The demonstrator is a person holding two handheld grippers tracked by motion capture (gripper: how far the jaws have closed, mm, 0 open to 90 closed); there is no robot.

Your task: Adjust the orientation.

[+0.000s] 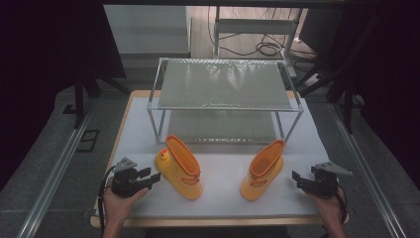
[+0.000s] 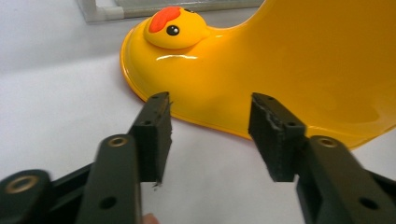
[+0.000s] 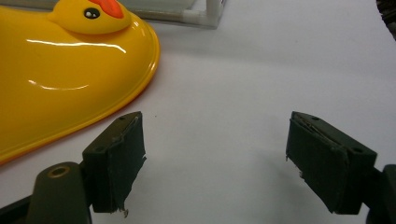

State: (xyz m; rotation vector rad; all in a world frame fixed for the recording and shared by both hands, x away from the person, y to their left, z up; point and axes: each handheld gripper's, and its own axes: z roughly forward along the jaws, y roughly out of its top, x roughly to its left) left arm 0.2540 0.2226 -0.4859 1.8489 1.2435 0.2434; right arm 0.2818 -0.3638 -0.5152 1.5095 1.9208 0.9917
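White table [image 1: 218, 196] | left tongs [image 1: 154, 177] apart, just beside left boot [image 1: 182, 168]; right tongs [image 1: 296, 177] apart, near right boot [image 1: 262, 171] | you straddle each boot's side before clamping.

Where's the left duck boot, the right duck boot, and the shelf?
left duck boot [image 1: 184, 171], high view, on its orange shaft.
right duck boot [image 1: 262, 171], high view, on its shaft.
shelf [image 1: 225, 84], high view, on its top board.

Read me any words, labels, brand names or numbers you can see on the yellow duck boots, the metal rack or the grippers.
None: no readable text on the left boot, the right boot, the rack, the left gripper or the right gripper.
The boots carry duck faces, not lettering.
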